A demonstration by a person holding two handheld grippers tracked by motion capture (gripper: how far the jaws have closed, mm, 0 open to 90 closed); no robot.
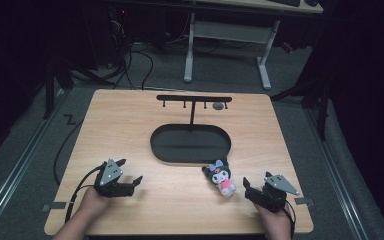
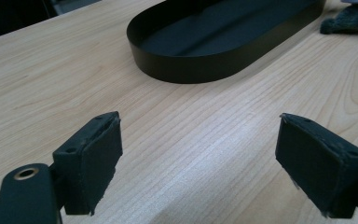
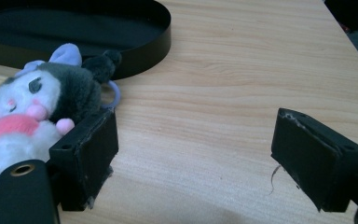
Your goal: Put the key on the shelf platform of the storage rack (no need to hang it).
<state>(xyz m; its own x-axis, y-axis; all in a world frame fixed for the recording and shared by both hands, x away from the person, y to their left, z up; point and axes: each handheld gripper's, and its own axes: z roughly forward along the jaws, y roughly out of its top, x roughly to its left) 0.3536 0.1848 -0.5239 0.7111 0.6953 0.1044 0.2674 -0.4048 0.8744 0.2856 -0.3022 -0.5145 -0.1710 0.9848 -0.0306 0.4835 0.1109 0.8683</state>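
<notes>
A small plush toy [image 1: 220,177] with a dark grey head, white face and pink body lies on the wooden table [image 1: 130,125], just in front of the black oval tray [image 1: 190,156]. In the right gripper view the plush toy [image 3: 32,112] rests against the outside of the left pad [image 3: 86,154], with nothing between the jaws. My right gripper [image 1: 252,192] stands open just right of the toy. Near the table's front left, my left gripper [image 1: 130,172] is open over bare wood, its pads [image 2: 91,156] wide apart, facing the tray [image 2: 214,60].
A black T-shaped hanger stand [image 1: 194,100] with small hooks rises from the tray's far side. Beyond the table stand a white desk frame [image 1: 225,45] and cables on the floor. The table's right edge [image 1: 292,165] lies close to my right gripper.
</notes>
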